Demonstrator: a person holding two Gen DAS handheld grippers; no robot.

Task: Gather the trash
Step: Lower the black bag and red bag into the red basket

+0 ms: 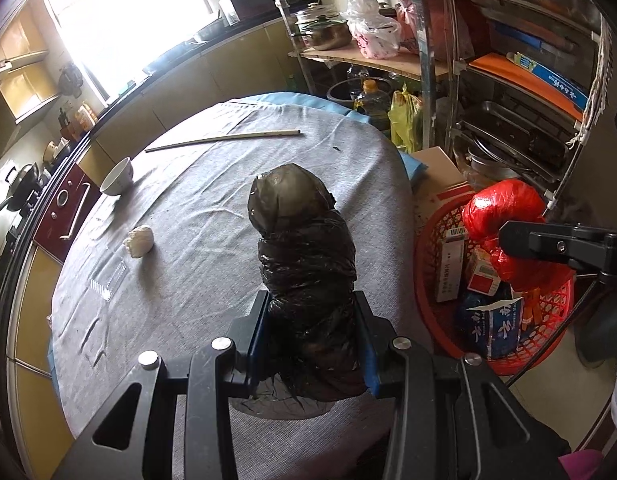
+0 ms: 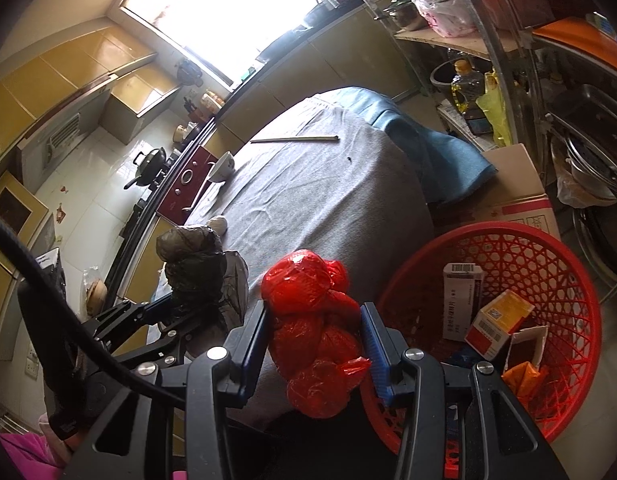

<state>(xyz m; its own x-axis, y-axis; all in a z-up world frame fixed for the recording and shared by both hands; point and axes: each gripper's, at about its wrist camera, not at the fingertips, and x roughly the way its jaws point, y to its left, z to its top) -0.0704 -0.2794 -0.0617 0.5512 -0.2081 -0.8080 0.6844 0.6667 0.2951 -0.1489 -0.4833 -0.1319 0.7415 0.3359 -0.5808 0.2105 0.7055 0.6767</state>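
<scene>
My left gripper (image 1: 311, 304) is shut on a black plastic bag (image 1: 304, 248), a rolled dark bundle, held just above the grey tablecloth (image 1: 212, 200). It also shows in the right wrist view (image 2: 196, 268). My right gripper (image 2: 314, 316) is shut on a red plastic bag (image 2: 312, 320), held over the table edge beside the red basket (image 2: 564, 264). In the left wrist view the red bag (image 1: 504, 220) hangs over the basket (image 1: 424, 280). A crumpled white paper ball (image 1: 139, 241) lies on the table at the left.
A white bowl (image 1: 118, 178) and chopsticks (image 1: 224, 141) lie on the table's far side. The basket holds several cartons (image 2: 496, 320). A cardboard box (image 2: 516, 184) and metal shelves with pots (image 1: 508, 80) stand to the right. The kitchen counter (image 1: 48, 200) runs along the left.
</scene>
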